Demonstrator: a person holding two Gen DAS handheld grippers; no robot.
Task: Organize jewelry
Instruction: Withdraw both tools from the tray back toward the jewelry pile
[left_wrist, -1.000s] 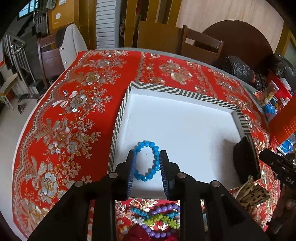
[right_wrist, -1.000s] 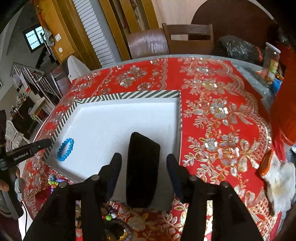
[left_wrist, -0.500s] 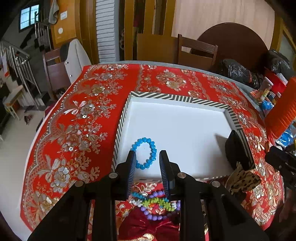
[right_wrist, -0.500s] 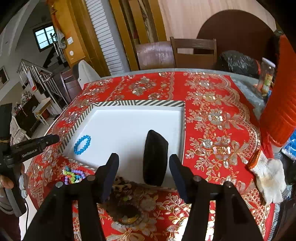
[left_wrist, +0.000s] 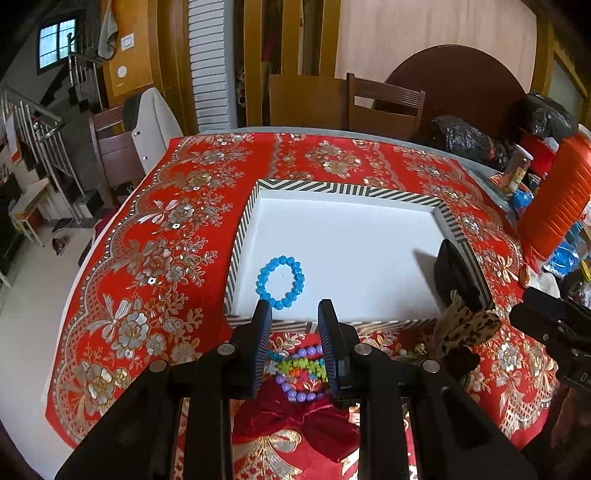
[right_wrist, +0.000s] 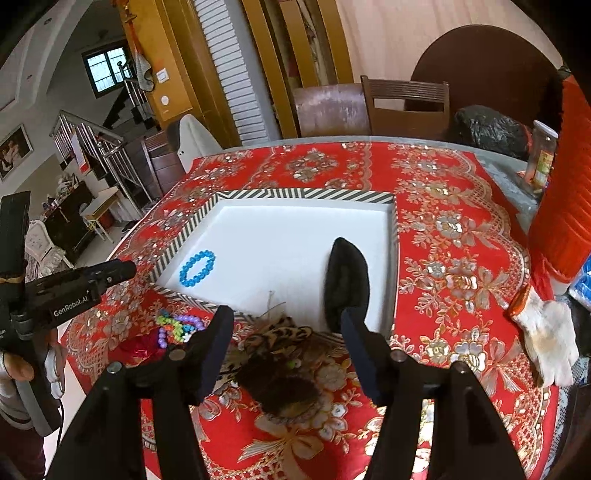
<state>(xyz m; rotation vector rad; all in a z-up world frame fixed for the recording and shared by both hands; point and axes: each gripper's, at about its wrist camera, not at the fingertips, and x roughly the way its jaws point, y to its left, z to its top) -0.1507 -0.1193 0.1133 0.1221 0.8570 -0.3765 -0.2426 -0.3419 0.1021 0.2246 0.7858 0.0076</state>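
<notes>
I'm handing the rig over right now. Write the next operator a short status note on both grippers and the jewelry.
Left hand-held gripper: slightly open, empty, above the tray's near rim.
Right hand-held gripper: open, empty.
Done: blue bead bracelet and black fabric pouch lie in the white striped-rim tray.
Left: multicolour bead bracelets, red bow and leopard-print bow sit on the red tablecloth before the tray.

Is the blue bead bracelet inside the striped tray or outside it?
Inside. The blue bead bracelet lies flat on the white floor of the striped tray, near its corner.
</notes>
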